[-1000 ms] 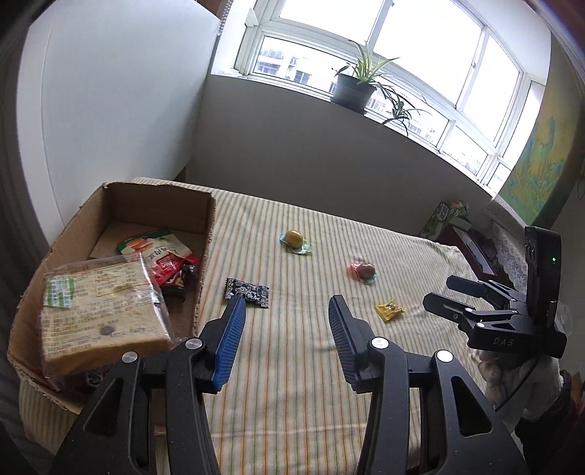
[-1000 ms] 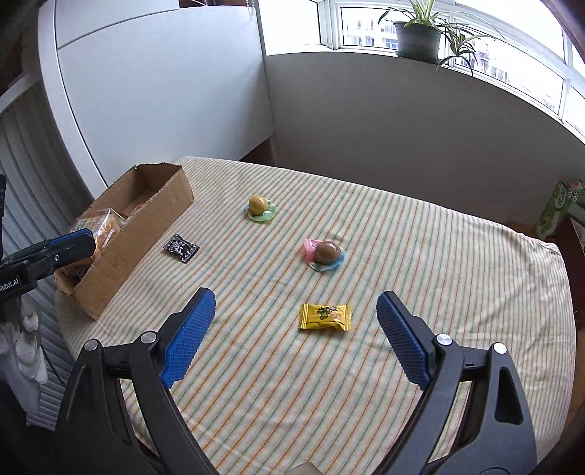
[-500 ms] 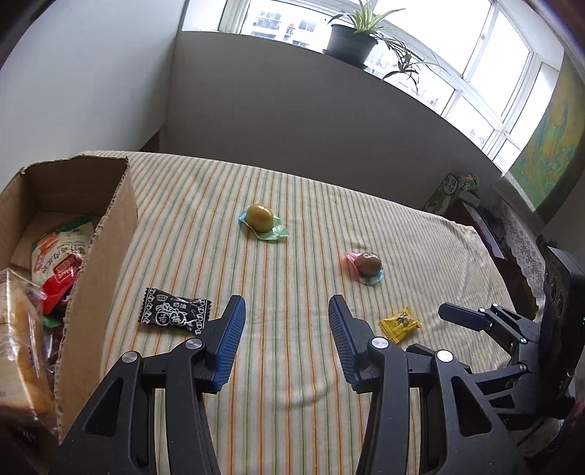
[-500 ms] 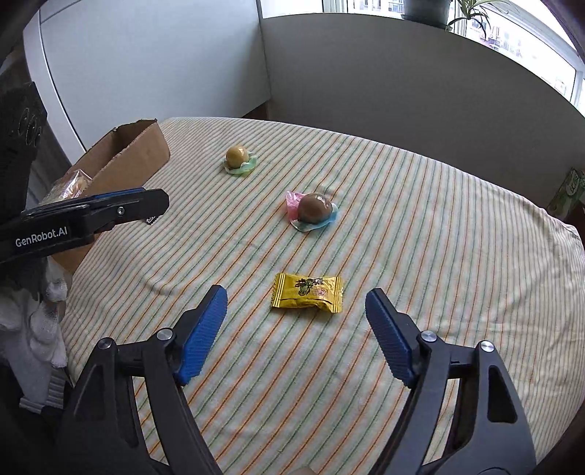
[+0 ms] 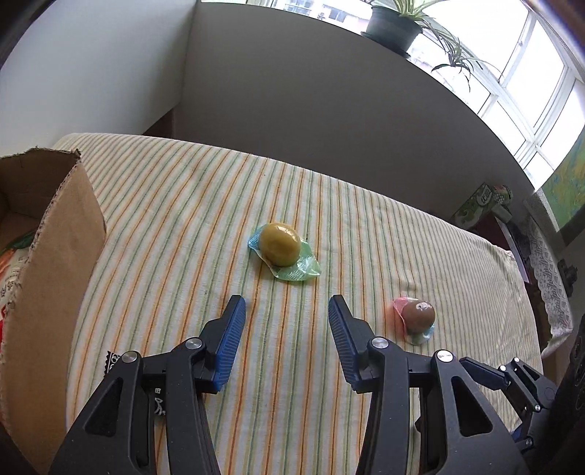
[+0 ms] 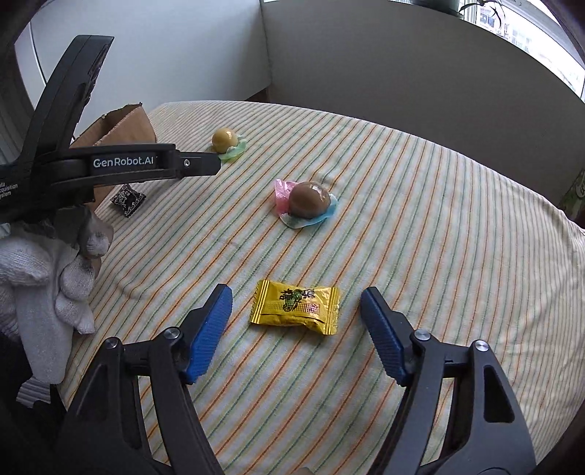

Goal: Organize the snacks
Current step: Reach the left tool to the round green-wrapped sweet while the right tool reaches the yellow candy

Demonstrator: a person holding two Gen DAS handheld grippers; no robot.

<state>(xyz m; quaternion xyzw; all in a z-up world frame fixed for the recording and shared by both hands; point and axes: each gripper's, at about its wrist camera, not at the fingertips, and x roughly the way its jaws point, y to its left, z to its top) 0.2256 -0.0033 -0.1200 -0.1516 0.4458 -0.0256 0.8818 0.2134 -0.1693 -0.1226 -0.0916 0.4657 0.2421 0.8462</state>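
My left gripper (image 5: 286, 305) is open and empty, just short of a yellow-green wrapped snack (image 5: 280, 245) in a green wrapper on the striped tablecloth. A brown wrapped snack (image 5: 418, 316) in pink and blue wrapper lies to its right. My right gripper (image 6: 297, 297) is open, its fingers on either side of a yellow candy packet (image 6: 295, 305). The right wrist view also shows the brown snack (image 6: 309, 200), the yellow-green snack (image 6: 224, 140), a black packet (image 6: 128, 199) and the left gripper's body (image 6: 120, 166). The cardboard box (image 5: 47, 270) stands at the left.
The box holds snack bags, partly seen at the left edge. The table's far edge meets a grey wall below a window with potted plants (image 5: 393, 27). A gloved hand (image 6: 55, 263) holds the left gripper. Furniture and a green carton (image 5: 482, 197) stand at the right.
Both grippers have moved forward and lower. The left gripper has swung right from the box toward the yellow-green snack. The right gripper has closed in on the yellow packet, now between its fingers.
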